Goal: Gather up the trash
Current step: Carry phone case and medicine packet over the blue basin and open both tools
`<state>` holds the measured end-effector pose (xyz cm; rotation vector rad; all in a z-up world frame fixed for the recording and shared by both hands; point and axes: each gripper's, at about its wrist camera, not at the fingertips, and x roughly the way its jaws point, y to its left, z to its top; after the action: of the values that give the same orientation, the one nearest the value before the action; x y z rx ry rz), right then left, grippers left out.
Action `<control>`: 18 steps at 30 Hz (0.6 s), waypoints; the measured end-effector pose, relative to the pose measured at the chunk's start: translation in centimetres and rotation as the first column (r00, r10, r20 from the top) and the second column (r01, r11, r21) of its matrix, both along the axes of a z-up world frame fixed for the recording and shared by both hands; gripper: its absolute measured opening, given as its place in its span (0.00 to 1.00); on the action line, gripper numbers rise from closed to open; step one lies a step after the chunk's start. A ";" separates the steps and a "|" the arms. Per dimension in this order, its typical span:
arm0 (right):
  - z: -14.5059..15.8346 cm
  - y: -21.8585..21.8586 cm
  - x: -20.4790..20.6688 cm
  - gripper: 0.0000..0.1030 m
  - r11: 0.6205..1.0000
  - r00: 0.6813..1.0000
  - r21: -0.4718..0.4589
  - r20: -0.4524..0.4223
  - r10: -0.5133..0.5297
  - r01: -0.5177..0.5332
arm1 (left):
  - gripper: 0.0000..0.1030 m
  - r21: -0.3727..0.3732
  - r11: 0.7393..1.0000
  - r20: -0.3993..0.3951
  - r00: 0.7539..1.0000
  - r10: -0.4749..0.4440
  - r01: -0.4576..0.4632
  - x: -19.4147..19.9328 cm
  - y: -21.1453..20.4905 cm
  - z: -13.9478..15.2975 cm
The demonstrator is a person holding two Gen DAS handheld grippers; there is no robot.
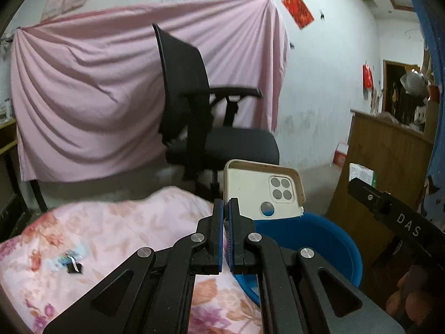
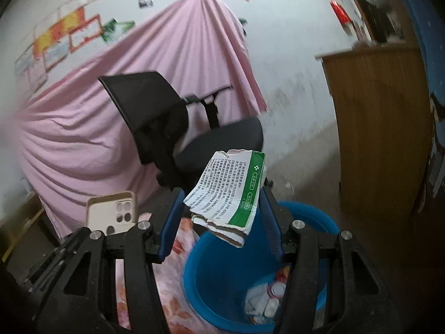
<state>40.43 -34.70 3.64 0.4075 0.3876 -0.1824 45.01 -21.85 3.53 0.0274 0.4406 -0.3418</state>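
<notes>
Left gripper point(image 1: 225, 203) has its blue-padded jaws pinched together on the edge of a cream phone case point(image 1: 261, 192), the kind with a four-lens camera cutout and a round hole below it. The case stands up past the fingertips with its inside facing the camera, hanging over the near rim of a blue plastic bucket point(image 1: 328, 239). You can spot the same case from the right wrist view too, off to the left at point(image 2: 111, 213).

Right gripper point(image 2: 222, 203) has its jaws spread fairly wide with a flattened medicine box point(image 2: 225, 192) between them, white with black print and a green stripe, torn at the edges. The right pad seems to touch the green side of the box, and the left pad sits at its left edge, so it looks clamped across its width, directly above the bucket point(image 2: 211, 272). Down in the bucket there's already a pile of trash point(image 2: 267, 297), whitish wrappers and something pink-red, too blurry to name.

Beside the bucket is a pink floral quilt point(image 1: 111, 231) with a small dark scrap and a bluish wrapper point(image 1: 69, 261) lying on it. Behind everything there's a black office chair point(image 1: 205, 111), a pink sheet point(image 1: 83, 97) draped on the wall, and a wooden cabinet point(image 2: 381, 128) to the right.
</notes>
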 end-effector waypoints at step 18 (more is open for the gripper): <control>-4.1 -1.1 2.4 0.72 0.990 0.984 0.126 -0.163 0.077 -0.056 | 0.02 0.003 0.999 -0.231 0.972 -0.043 0.045 1.5 -0.3 -3.3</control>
<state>42.86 -35.77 -0.43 0.4999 0.5790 -0.1285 46.55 -22.14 0.25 0.0053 0.6732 -0.3887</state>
